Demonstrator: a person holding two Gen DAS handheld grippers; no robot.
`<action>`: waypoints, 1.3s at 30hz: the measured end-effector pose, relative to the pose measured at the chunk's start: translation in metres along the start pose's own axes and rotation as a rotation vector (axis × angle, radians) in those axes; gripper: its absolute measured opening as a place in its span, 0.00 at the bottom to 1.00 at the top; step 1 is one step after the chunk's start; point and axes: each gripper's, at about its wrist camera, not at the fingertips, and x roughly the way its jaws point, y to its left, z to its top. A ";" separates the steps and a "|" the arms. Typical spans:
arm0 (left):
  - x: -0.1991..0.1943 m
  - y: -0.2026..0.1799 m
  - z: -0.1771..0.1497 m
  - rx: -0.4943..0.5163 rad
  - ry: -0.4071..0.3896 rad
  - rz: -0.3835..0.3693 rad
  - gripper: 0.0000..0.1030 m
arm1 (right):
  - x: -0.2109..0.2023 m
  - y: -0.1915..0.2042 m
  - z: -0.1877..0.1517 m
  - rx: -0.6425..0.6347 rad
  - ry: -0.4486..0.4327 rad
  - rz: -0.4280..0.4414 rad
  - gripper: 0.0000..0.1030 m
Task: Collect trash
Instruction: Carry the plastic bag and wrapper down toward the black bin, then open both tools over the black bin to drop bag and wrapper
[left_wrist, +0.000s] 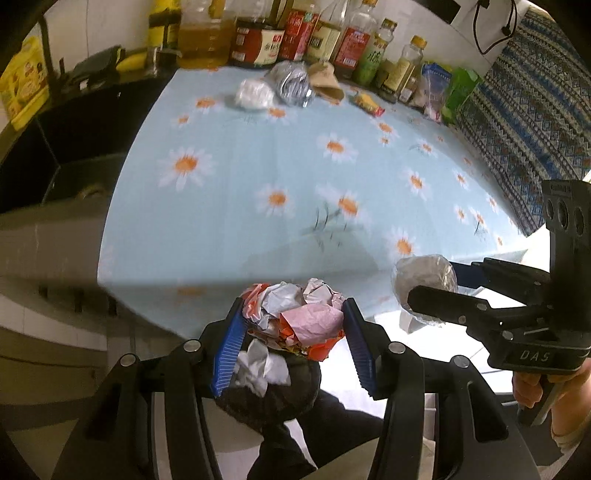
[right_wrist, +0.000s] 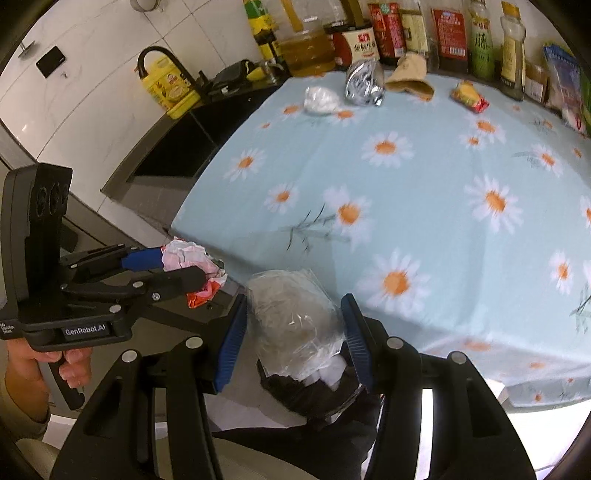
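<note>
My left gripper is shut on a crumpled wad of pink, white and orange paper, held off the near edge of the daisy tablecloth. Just below it is a dark bin or bag with white paper inside. My right gripper is shut on a balled clear plastic bag, beside the left gripper. At the far side of the table lie a white tissue wad, a silver foil bag, a brown paper piece and a yellow-red wrapper.
Sauce and oil bottles line the back wall behind the table. A black sink with a faucet and a yellow jug lies to the left. A blue patterned cloth hangs at the right. A hand holds the left gripper's handle.
</note>
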 end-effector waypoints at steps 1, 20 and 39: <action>0.001 0.002 -0.006 -0.003 0.009 0.001 0.49 | 0.003 0.003 -0.004 0.000 0.009 0.002 0.50; 0.062 0.043 -0.080 -0.121 0.196 -0.037 0.49 | 0.072 0.004 -0.039 0.057 0.170 0.010 0.51; 0.081 0.047 -0.081 -0.132 0.262 -0.036 0.60 | 0.074 -0.010 -0.029 0.135 0.174 0.027 0.59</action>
